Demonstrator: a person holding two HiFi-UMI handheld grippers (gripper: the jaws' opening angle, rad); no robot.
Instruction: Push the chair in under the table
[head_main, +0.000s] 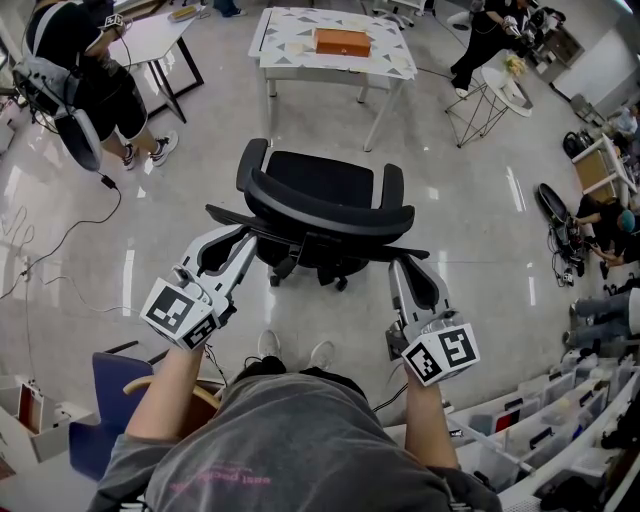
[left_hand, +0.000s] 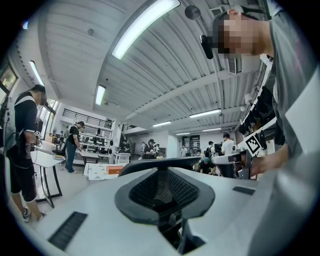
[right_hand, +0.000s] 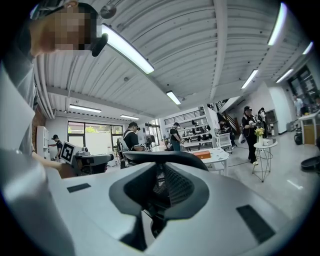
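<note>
In the head view the black office chair (head_main: 318, 182) stands on the glossy floor at the middle, its seat turned toward 12 o'clock and its curved backrest (head_main: 330, 215) toward the wearer. The table (head_main: 385, 62) lies at 12 o'clock from it, well apart, with bare floor between, so the chair is not yet under it; an orange box (head_main: 342, 41) rests on the tabletop. The left gripper (head_main: 243, 240) reaches the backrest's end from 7 o'clock and the right gripper (head_main: 402, 268) reaches the other end from 5 o'clock, each with its marker cube nearest the wearer. A person in dark clothes (head_main: 85, 70) stands at 10 o'clock and a round side table (head_main: 500, 85) at 2 o'clock. In the left gripper view the jaws point level and stand a little apart, released, with the backrest's black mesh showing through the gap between them and its top rim arcing just above; the table and box sit at 9 o'clock of the mesh, and the other gripper's cube shows at 3 o'clock. In the right gripper view the jaws are likewise slightly parted and released, the mesh between them; the table appears at 2 o'clock beyond the rim, and the side table, bearing flowers, at 3 o'clock.
</note>
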